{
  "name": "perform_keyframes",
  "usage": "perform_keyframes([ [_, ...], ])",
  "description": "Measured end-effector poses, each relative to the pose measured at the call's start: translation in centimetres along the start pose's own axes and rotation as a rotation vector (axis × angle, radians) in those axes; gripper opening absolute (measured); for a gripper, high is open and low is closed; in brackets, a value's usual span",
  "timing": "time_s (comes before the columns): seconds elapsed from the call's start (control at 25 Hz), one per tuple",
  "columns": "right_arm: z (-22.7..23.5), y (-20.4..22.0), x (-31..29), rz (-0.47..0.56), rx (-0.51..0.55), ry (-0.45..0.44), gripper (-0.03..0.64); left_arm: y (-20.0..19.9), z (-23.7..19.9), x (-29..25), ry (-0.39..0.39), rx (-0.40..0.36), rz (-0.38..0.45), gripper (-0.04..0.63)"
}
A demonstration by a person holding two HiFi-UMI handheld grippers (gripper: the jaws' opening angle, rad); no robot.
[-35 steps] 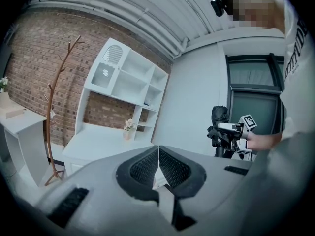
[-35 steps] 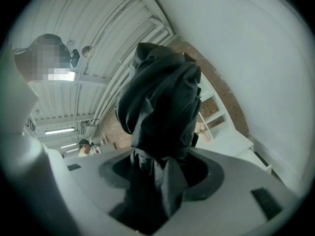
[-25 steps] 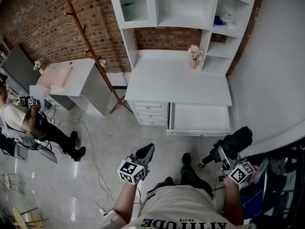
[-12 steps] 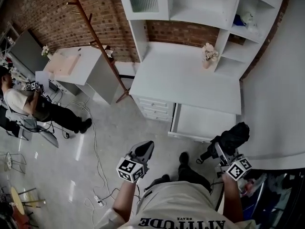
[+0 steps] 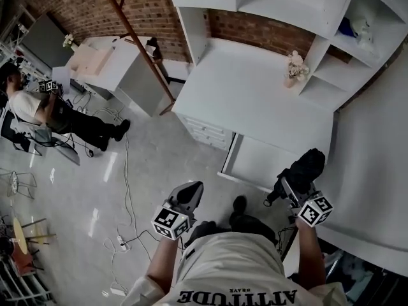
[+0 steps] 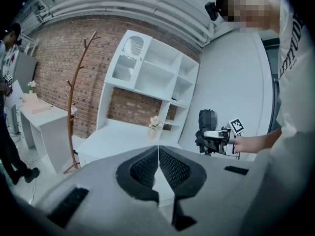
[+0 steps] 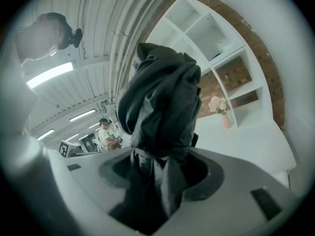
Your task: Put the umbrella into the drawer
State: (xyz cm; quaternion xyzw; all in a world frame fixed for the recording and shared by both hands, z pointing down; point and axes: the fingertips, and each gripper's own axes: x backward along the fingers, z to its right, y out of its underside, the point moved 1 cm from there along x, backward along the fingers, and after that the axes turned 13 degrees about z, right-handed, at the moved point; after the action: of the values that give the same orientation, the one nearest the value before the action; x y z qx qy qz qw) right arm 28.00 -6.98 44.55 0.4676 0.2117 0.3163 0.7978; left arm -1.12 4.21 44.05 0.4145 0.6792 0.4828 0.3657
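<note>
The person stands in front of the white bench (image 5: 255, 94), and the head view looks down on both arms. The right gripper (image 5: 288, 192) is at the lower right of the frame. It is clamped on the folded black umbrella (image 5: 306, 169). In the right gripper view the dark cloth fills the gap between the two jaws and bunches up high above them. The umbrella is up in the air, held out in front of the person. In the head view it shows by the right end of the open drawer (image 5: 264, 163), not inside it.

The drawer is pulled out from under the bench, just right of the middle of the frame, and its pale inside faces up.

The left gripper (image 5: 191, 193) is at the lower middle, over the grey floor (image 5: 95, 190) and well apart from the drawer. In the left gripper view its two jaws press tight together — nothing sits between them.

A little pot of pale flowers (image 5: 294, 65) stands on the bench at the upper right. A thin wooden coat stand (image 5: 137, 40) slants across the upper left. Another person (image 5: 38, 107) sits at the left edge, and cables (image 5: 127, 222) trail over the floor.
</note>
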Motion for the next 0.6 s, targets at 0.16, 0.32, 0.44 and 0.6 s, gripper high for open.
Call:
perform_keyframes([
  [0.16,2.3,1.2,-2.4,-0.072,0.005,-0.048,0.25,1.3,0.1,-0.8,-0.057,0.018,0.001,0.028],
  [0.32,3.8,2.2,-5.2,-0.138,0.014,-0.094,0.25,2.3,-0.4,-2.4,-0.098,0.04,-0.005,0.028],
  [0.44,4.4,3.4,-7.1,-0.189,0.032,-0.126,0.25,3.0,-1.0,-3.6,-0.113,0.045,-0.015,0.028],
  [0.6,5.1,5.2,-8.7,-0.262,0.057,-0.158,0.25,4.0,-1.4,-5.0,-0.123,0.046,-0.032,0.028],
])
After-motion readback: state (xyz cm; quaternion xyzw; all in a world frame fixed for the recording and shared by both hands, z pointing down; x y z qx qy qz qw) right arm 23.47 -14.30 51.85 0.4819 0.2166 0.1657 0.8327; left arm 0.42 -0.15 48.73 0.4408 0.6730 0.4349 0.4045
